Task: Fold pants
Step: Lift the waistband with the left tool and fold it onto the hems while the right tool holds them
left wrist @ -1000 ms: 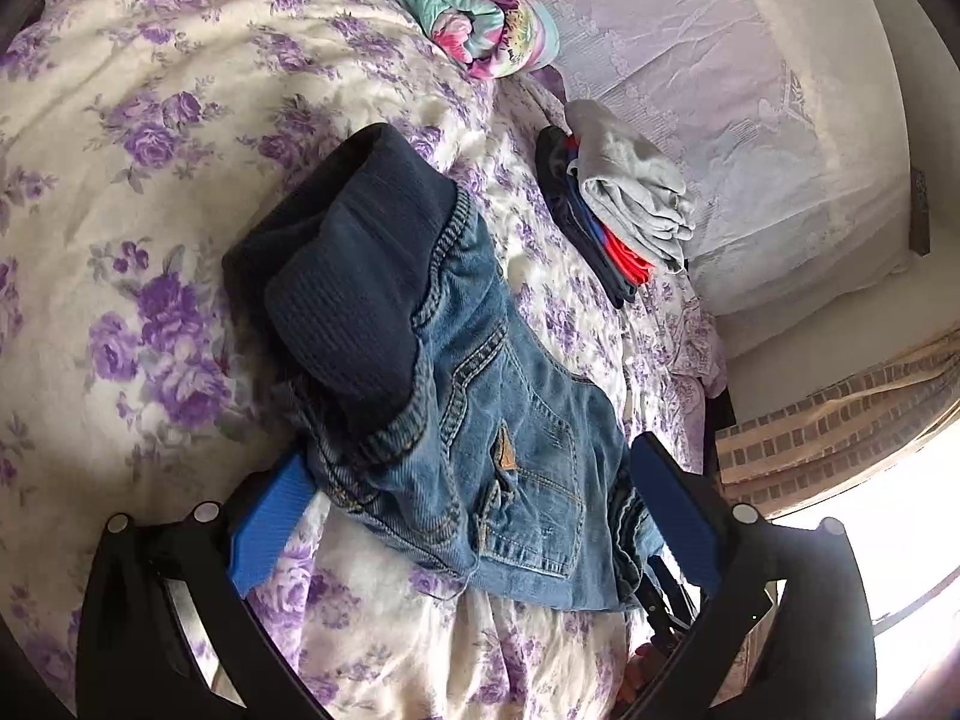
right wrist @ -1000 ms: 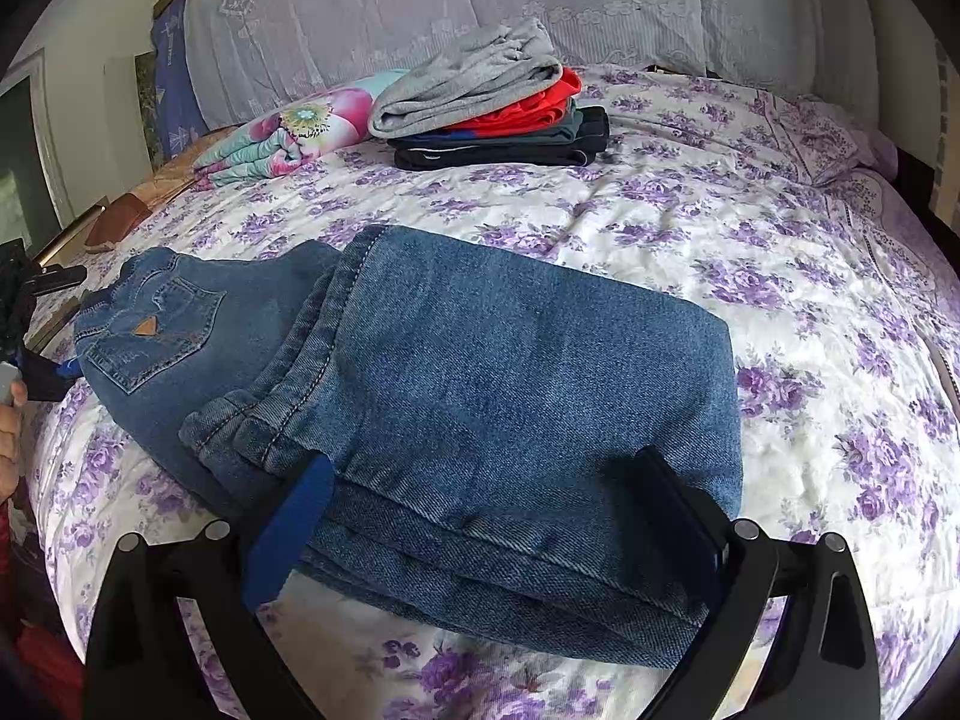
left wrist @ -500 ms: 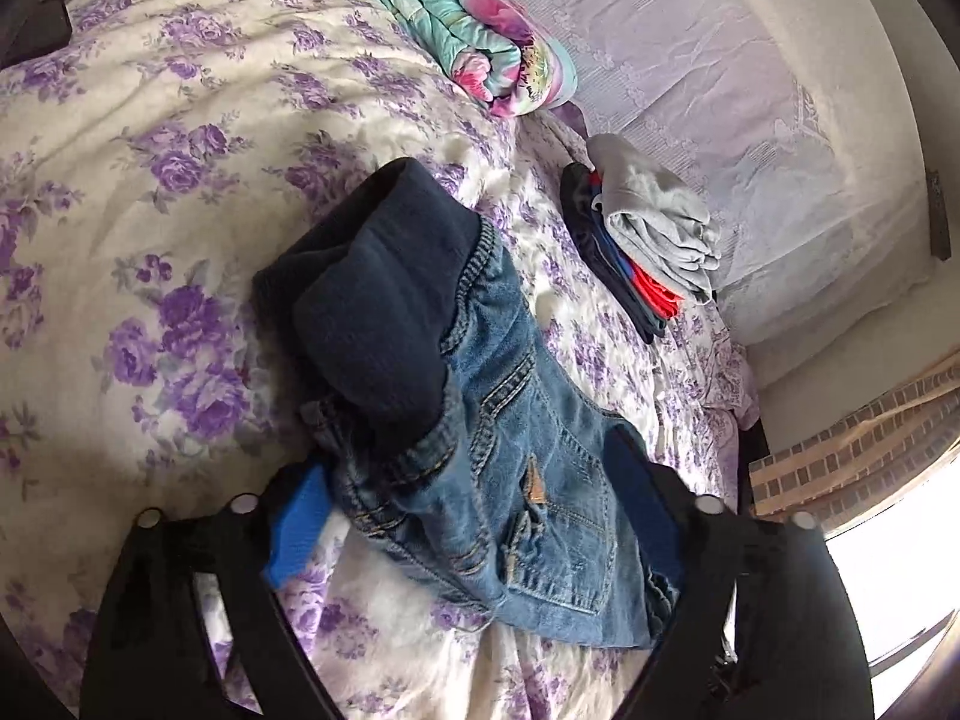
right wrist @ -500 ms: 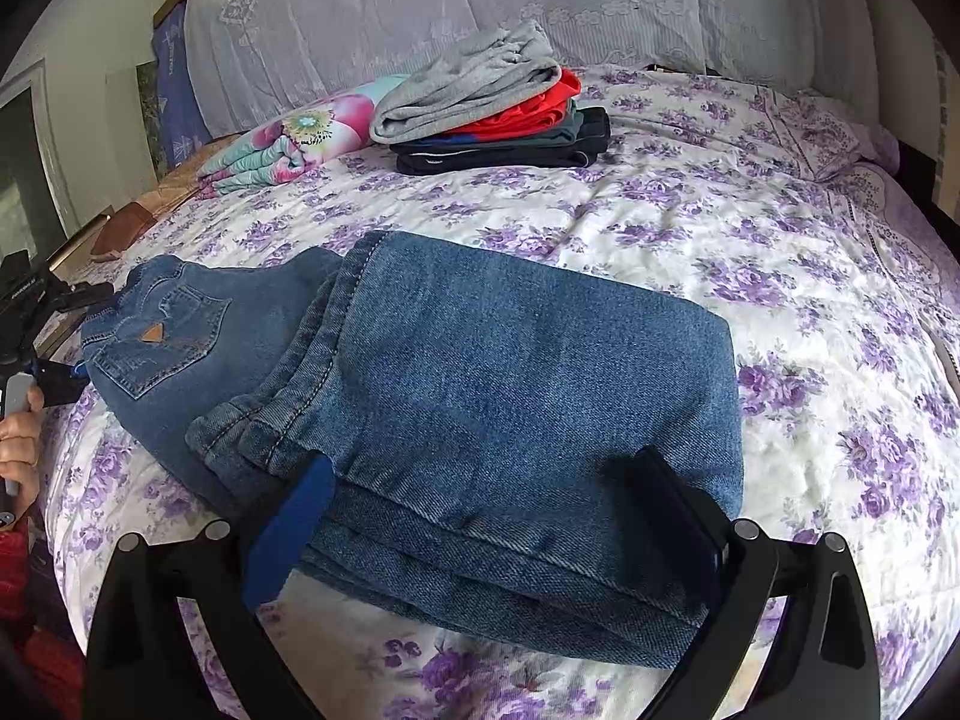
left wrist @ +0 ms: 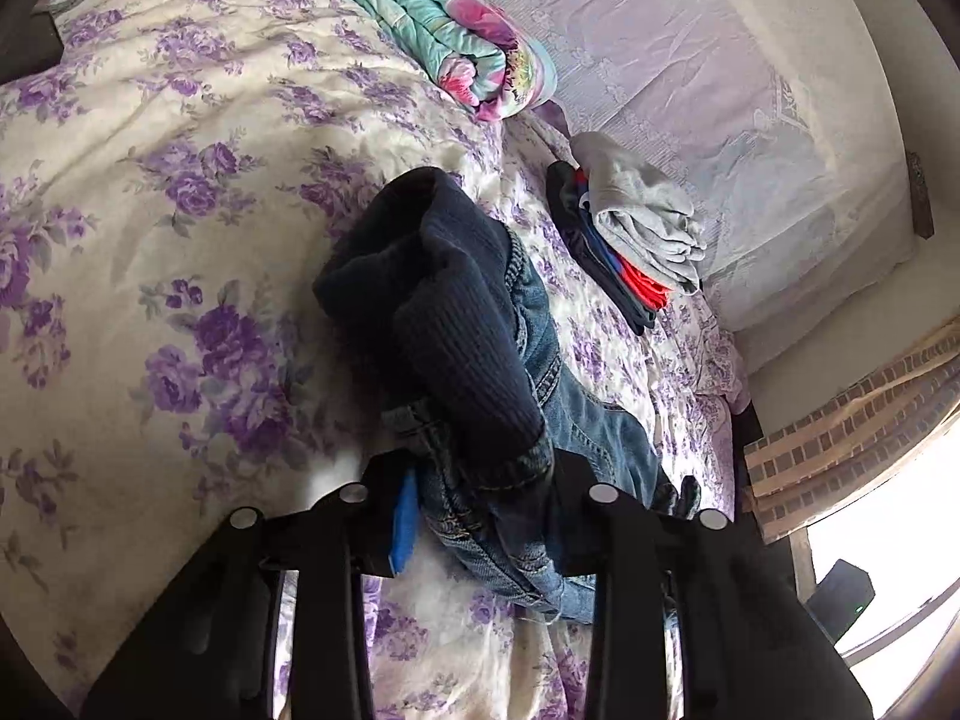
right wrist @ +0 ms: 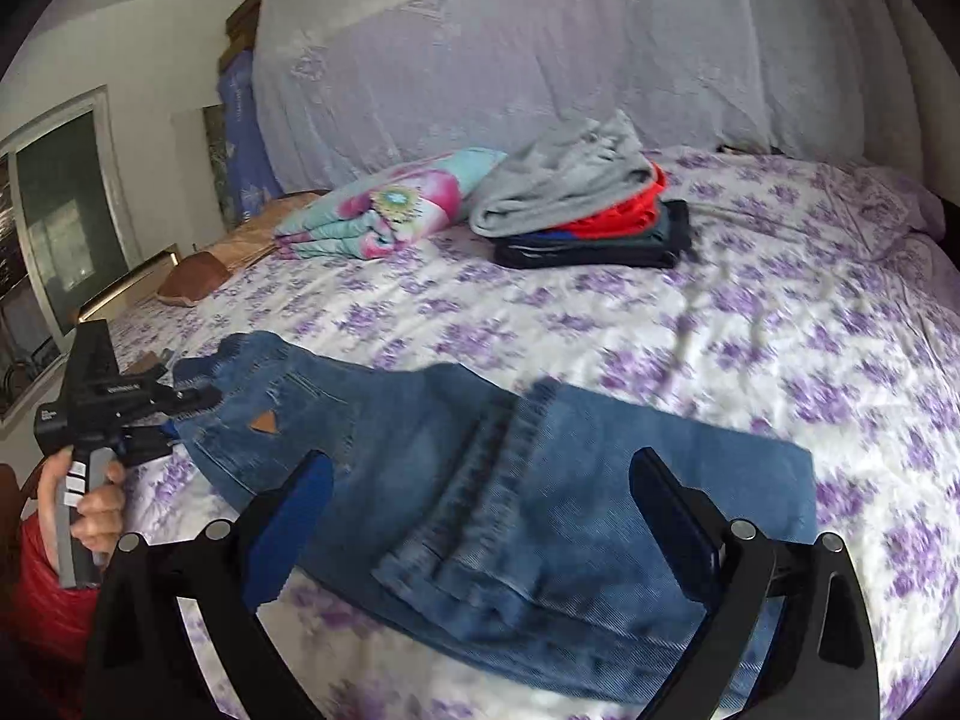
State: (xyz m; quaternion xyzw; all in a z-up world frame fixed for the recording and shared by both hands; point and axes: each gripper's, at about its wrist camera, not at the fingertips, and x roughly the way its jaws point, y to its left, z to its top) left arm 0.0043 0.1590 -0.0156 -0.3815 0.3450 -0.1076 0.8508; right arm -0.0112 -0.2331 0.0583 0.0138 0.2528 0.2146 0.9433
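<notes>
Blue jeans [right wrist: 540, 480] lie on the flowered bed, the legs folded over into a flat stack and the waist end pointing left. In the left wrist view my left gripper [left wrist: 480, 516] is shut on the waist end of the jeans [left wrist: 480, 480], whose dark ribbed waistband [left wrist: 444, 324] bunches up in front of it. That gripper also shows in the right wrist view [right wrist: 120, 414], held in a hand at the bed's left edge. My right gripper [right wrist: 480, 498] is open above the folded legs, its jaws wide apart and holding nothing.
A stack of folded clothes [right wrist: 588, 210] with a grey piece on top sits near the headboard. A rolled flowered blanket [right wrist: 390, 204] lies beside it. A lace-covered pillow [left wrist: 690, 78] lines the head of the bed. A window [left wrist: 900, 510] is at the right.
My left gripper closed on the jeans' waist end and bunched it. My right gripper rose and drew back from the folded legs, still open.
</notes>
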